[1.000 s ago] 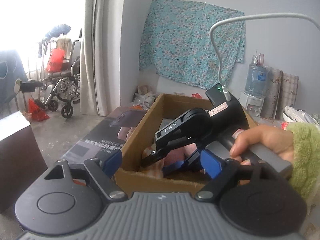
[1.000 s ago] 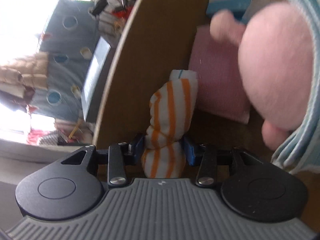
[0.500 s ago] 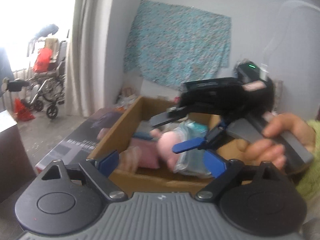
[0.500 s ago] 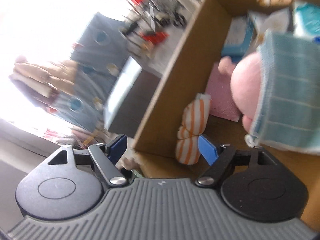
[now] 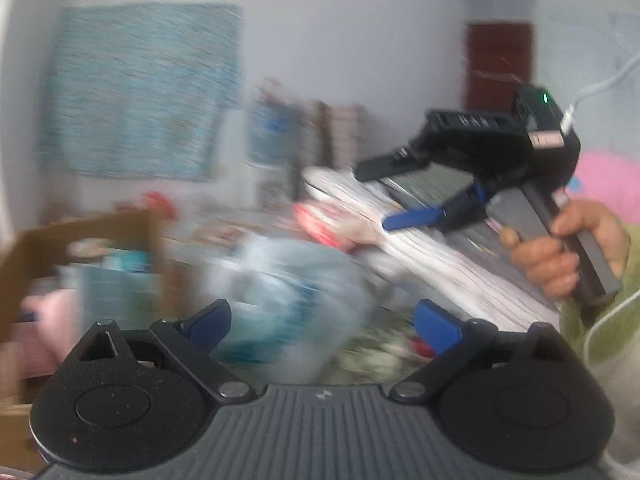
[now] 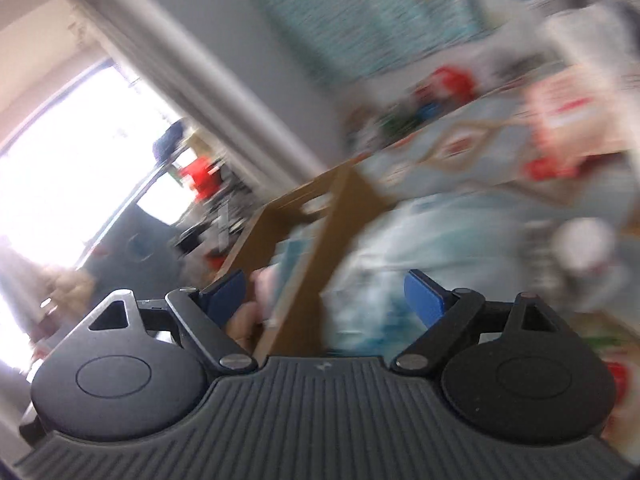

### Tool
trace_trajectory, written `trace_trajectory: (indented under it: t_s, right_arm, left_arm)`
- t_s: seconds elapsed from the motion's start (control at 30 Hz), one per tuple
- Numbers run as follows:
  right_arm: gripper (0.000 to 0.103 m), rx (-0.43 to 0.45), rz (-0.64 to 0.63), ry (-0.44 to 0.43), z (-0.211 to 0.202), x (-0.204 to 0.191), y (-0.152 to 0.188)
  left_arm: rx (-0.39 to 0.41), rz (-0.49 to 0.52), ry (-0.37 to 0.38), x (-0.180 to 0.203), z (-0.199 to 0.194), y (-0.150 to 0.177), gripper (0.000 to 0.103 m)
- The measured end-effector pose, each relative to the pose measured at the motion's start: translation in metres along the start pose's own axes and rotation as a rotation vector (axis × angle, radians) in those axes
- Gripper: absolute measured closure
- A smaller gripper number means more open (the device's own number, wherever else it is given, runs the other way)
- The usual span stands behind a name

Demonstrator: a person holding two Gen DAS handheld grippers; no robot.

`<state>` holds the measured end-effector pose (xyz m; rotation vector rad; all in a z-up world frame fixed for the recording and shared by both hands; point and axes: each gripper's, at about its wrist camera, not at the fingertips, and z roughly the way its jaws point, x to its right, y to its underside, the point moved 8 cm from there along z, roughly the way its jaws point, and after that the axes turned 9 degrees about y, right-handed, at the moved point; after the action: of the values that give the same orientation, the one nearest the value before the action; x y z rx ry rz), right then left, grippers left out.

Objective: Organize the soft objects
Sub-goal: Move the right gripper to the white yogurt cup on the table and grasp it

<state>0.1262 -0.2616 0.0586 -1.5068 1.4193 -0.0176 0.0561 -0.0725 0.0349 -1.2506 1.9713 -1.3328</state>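
Note:
Both views are blurred by motion. My left gripper (image 5: 324,322) has its jaws opening wide, with nothing pressed between the blue pads. Just beyond them lies a pale blue-and-white soft bundle (image 5: 288,280). The cardboard box (image 5: 92,232) stands at the left, with something pink (image 5: 48,312) inside it. A hand holds my right gripper (image 5: 384,196) up at the right, above the bedding; its jaws are opening too and are empty. In the right wrist view that gripper (image 6: 324,294) looks over the box's wall (image 6: 320,240), the bundle (image 6: 420,248) and a pink soft thing (image 6: 256,304).
A blue floral cloth (image 5: 140,92) hangs on the far wall, and a dark red door (image 5: 498,64) is at the right. Striped white bedding (image 5: 440,264) slopes behind the bundle. A curtain (image 6: 200,80) and a bright window (image 6: 60,160) are at the left.
My right gripper let go of the orange-striped sock inside the box, opened, and rose out to the right. The left view swung right, away from the box.

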Motion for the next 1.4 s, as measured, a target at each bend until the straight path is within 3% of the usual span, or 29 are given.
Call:
trace_trajectory:
  t_s: [0.13, 0.23, 0.3, 0.47, 0.57, 0.7, 1.13, 1.23, 1.4]
  right_arm:
    - [0.016, 0.05, 0.002, 0.141, -0.019, 0.057, 0.011]
    - [0.017, 0.066, -0.038, 0.245, -0.008, 0.089, 0.017]
    - [0.018, 0.077, -0.111, 0.323, 0.007, 0.103, 0.021]
    - [0.033, 0.068, -0.28, 0.469, 0.044, 0.127, 0.024]
    - [0.036, 0.06, -0.324, 0.496, 0.059, 0.134, 0.021]
    - [0.041, 0.043, -0.338, 0.522, 0.074, 0.143, 0.016]
    - [0.042, 0.075, -0.332, 0.491, 0.085, 0.145, 0.012]
    - [0.035, 0.076, -0.335, 0.494, 0.087, 0.144, 0.012]
    - [0.036, 0.086, -0.321, 0.471, 0.091, 0.146, 0.011]
  left_arm:
    - [-0.077, 0.074, 0.076, 0.035, 0.056, 0.014, 0.008]
    - [-0.121, 0.114, 0.105, 0.05, 0.087, 0.027, 0.018]
    - [-0.153, 0.121, 0.129, 0.056, 0.104, 0.037, 0.032]
    - [-0.218, 0.102, 0.14, 0.056, 0.142, 0.052, 0.055]
    - [-0.242, 0.084, 0.141, 0.052, 0.151, 0.055, 0.064]
    - [-0.264, 0.062, 0.148, 0.044, 0.161, 0.059, 0.067]
    - [-0.301, 0.082, 0.152, 0.037, 0.173, 0.065, 0.067]
    - [-0.302, 0.075, 0.147, 0.037, 0.174, 0.066, 0.066]
    - [-0.301, 0.063, 0.133, 0.037, 0.174, 0.067, 0.065]
